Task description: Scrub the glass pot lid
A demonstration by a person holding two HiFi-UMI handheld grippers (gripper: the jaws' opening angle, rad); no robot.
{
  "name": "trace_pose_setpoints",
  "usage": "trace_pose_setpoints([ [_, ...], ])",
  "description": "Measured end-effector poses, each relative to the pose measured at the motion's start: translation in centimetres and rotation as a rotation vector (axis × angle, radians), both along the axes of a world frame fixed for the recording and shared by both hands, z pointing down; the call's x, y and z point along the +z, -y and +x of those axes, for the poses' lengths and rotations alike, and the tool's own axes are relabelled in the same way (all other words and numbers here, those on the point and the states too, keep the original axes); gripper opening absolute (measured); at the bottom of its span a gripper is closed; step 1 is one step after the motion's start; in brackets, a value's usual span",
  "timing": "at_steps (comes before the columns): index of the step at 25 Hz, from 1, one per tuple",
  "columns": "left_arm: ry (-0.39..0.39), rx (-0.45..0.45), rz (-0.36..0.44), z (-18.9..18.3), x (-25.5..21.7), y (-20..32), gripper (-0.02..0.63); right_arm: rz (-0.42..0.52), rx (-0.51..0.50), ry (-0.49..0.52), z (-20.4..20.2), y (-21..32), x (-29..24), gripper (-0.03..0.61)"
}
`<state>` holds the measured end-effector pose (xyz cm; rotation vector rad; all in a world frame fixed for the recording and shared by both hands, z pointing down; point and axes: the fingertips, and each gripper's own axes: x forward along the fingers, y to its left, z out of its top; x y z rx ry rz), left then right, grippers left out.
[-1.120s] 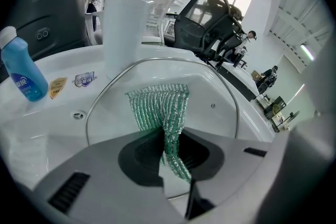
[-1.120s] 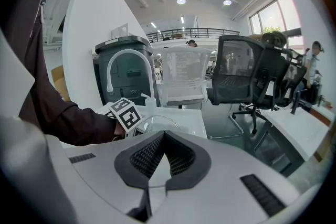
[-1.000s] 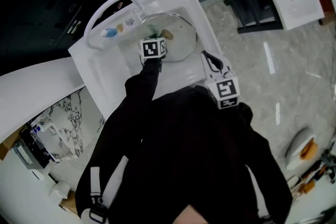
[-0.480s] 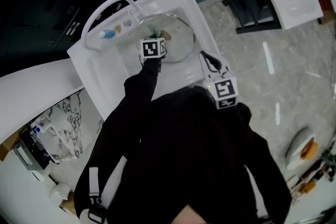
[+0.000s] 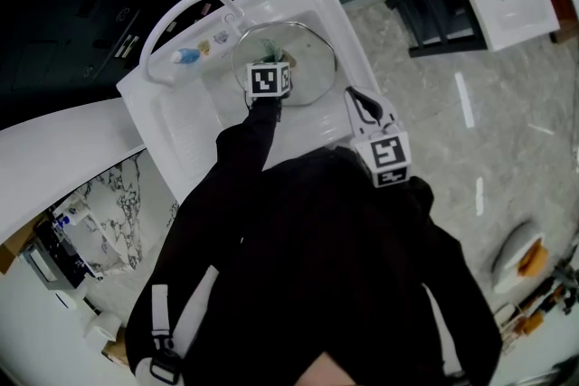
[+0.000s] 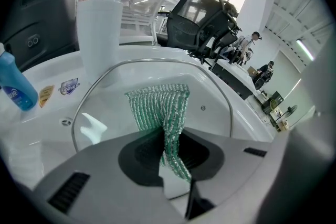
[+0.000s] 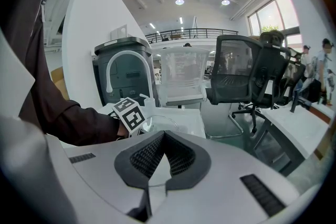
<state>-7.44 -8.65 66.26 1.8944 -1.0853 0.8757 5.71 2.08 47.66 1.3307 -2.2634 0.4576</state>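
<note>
I count two claws, my left claw [image 6: 163,139] and my right claw [image 7: 164,136], with two cubes on them: the left marker cube [image 5: 269,79] and the right marker cube [image 5: 391,155]. In the left claw's jaws is one green mesh cloth [image 6: 157,105]. Just past it are one glass pot lid [image 6: 110,97], one white sink [image 5: 181,131] and one tap [image 6: 97,39]. Left of that claw are one blue bottle [image 6: 16,86] and two stickers [image 6: 46,94]. Ahead of my right claw are one black office chair [image 7: 247,73] and one white chair [image 7: 181,78].
</note>
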Motion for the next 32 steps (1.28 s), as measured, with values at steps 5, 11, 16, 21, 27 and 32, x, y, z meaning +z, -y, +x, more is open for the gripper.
trace_pose_setpoints([
  [5,0.002,0.010,-0.003,0.5,0.1,-0.1,0.063,-0.008,-0.003,-0.008,0.4,-0.3,0.3,0.002],
  [11,0.003,0.027,0.002,1.1,0.0,0.1,0.063,-0.015,0.001,-0.010,0.7,-0.2,0.4,0.003],
  [16,0.002,0.032,-0.006,2.0,-0.1,0.0,0.063,0.008,0.039,0.019,1.0,0.1,0.3,0.002],
  [21,0.011,0.038,-0.012,2.3,0.0,-0.2,0.064,-0.002,0.019,0.011,1.1,0.0,0.2,0.002],
  [27,0.011,0.039,-0.007,2.7,-0.1,-0.1,0.064,0.003,0.037,0.022,1.2,0.2,0.3,0.002],
  [32,0.015,0.050,-0.007,3.1,-0.1,-0.3,0.064,-0.008,0.019,0.011,1.3,0.2,0.5,0.002],
])
